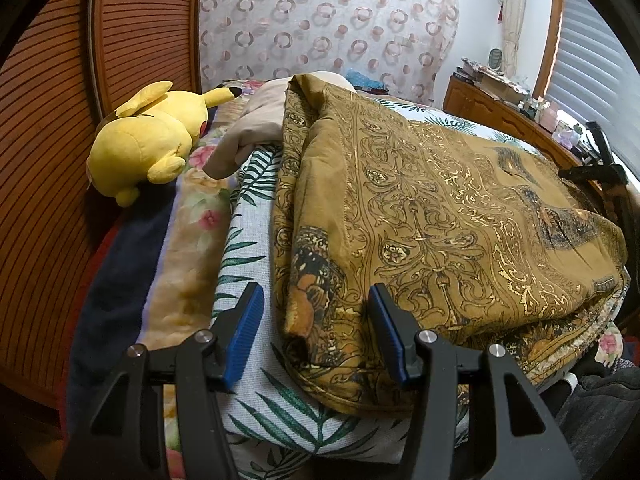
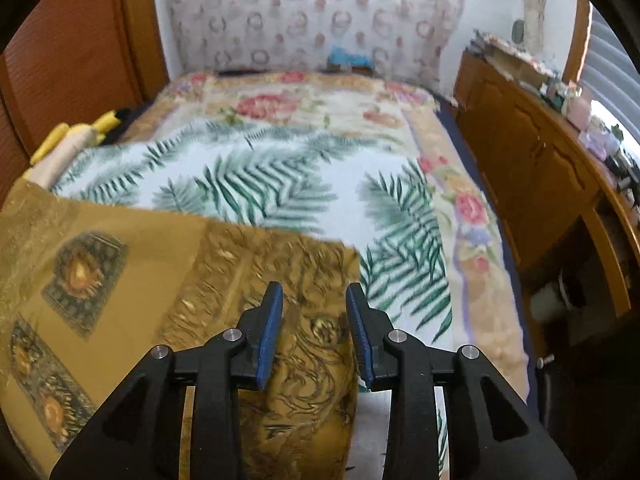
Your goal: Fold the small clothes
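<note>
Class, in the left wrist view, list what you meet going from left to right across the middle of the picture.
Brown slatted wooden panel → yellow plush toy → white blanket printed with green palm leaves → mustard-gold patterned cloth → wooden dresser.

Both wrist cameras look forward, low and close, along a bed (image 1: pixel 248 264) toward the patterned wall (image 1: pixel 320 20); each frames the same ochre printed cloth (image 1: pixel 440 216) and palm-leaf spread (image 2: pixel 280 184).

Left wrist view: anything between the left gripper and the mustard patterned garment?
Nothing visible. The left gripper is open, its jaws straddling the near edge of the mustard patterned garment on the palm-leaf cover. The yellow plush lies well off to the side.
</note>
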Motion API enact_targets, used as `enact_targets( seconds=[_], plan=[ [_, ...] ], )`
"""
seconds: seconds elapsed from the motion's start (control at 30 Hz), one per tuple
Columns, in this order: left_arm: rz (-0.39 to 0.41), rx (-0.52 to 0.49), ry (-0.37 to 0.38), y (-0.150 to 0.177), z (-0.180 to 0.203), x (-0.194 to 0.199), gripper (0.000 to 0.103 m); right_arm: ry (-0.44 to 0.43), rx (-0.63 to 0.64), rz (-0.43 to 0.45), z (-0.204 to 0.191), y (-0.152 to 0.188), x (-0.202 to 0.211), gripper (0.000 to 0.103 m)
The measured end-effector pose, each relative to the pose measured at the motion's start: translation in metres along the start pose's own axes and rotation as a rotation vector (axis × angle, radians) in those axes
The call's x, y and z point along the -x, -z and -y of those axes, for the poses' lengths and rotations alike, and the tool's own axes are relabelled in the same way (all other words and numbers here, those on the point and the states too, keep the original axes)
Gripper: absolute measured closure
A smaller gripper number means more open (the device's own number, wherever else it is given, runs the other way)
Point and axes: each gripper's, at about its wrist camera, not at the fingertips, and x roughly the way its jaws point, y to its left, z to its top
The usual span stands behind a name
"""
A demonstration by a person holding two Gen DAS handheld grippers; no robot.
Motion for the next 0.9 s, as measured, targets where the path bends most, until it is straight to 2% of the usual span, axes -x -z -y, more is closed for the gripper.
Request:
enact_targets(
  seconds=[0.1,0.13,0.17,0.27,0.4,0.53,0.73,0.9],
  plan=[
    [0.000,0.000,0.001,-0.001,0.001,0.001,0.050,-0.010,-0.008,-0.033,0.002,0.003,-0.007,0.071],
    [0.000,-0.002,0.000,-0.001,0.001,0.001,0.050,-0.010,0.002,-0.030,0.001,0.004,-0.007,0.078],
    [0.000,-0.002,0.000,-0.001,0.001,0.001,0.050,-0.015,0.018,-0.027,-0.001,0.004,-0.006,0.096],
    [0.000,-0.003,-0.002,-0.001,0.001,0.001,0.050,-0.030,0.081,-0.001,-0.010,0.005,0.001,0.102],
    [-0.001,-0.005,-0.001,-0.001,0.002,0.001,0.050,-0.019,0.075,0.108,-0.008,-0.004,0.022,0.103],
    [-0.002,-0.002,0.003,-0.001,0.001,0.001,0.050,0.049,0.007,0.218,0.001,-0.016,0.038,0.103],
    [-0.004,-0.004,0.005,-0.002,-0.001,0.001,0.050,0.089,0.018,0.146,-0.004,-0.021,0.027,0.103],
    [-0.009,-0.006,0.002,-0.002,0.000,0.001,0.050,0.062,0.022,0.166,-0.003,-0.014,0.046,0.085]
  ],
)
